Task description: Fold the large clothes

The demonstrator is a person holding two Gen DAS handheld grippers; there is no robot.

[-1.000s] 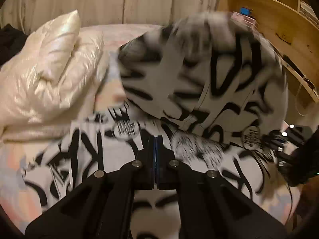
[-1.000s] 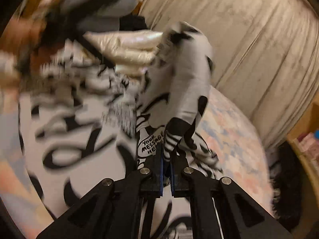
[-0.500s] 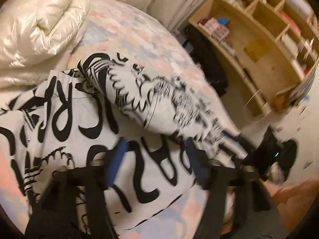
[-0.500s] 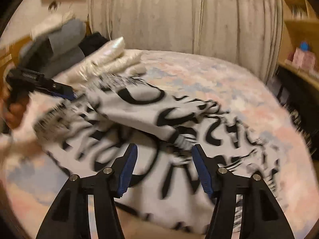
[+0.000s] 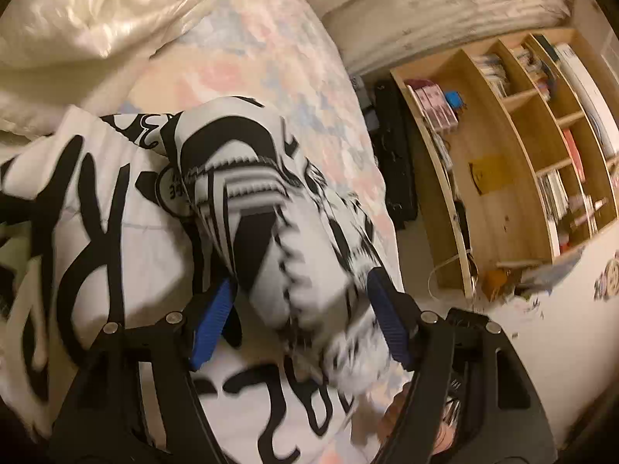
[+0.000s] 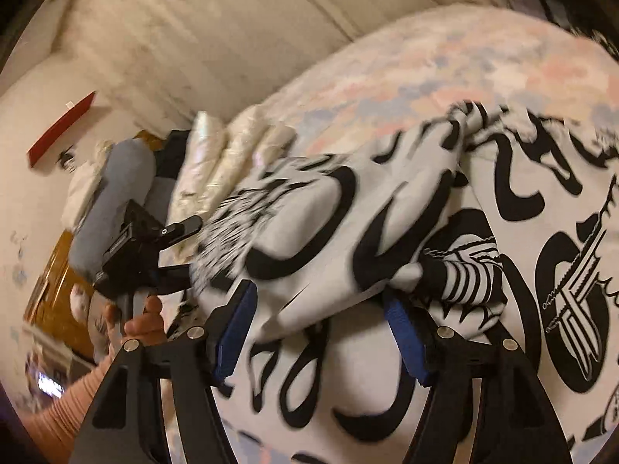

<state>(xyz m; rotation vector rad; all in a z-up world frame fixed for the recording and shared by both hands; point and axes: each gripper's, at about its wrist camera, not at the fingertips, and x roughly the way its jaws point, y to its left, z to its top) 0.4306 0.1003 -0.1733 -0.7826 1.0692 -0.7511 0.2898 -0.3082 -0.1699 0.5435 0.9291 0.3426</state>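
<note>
A large white garment with black graffiti print (image 5: 116, 232) lies on the bed, also in the right wrist view (image 6: 425, 232). A sleeve (image 5: 271, 201) is folded across its body. My left gripper (image 5: 300, 321) is open, its blue pads on either side of the sleeve's cuff end without pinching it. My right gripper (image 6: 321, 332) is open, low over the garment, with a folded edge of cloth between its blue pads. The left gripper also shows in the right wrist view (image 6: 154, 247), held by a hand at the garment's left edge.
The bed (image 5: 278, 58) has a pastel patterned cover. A shiny cream duvet (image 5: 96, 19) is piled at its head, also in the right wrist view (image 6: 216, 162). A wooden bookshelf (image 5: 522, 147) and black bag (image 5: 398, 162) stand beside the bed. A curtain (image 6: 232, 31) hangs behind.
Both grippers were shut on the garment a second ago, lifting it. They have let go and opened. The sleeve now lies folded across the body, and both grippers have dropped close to the cloth.
</note>
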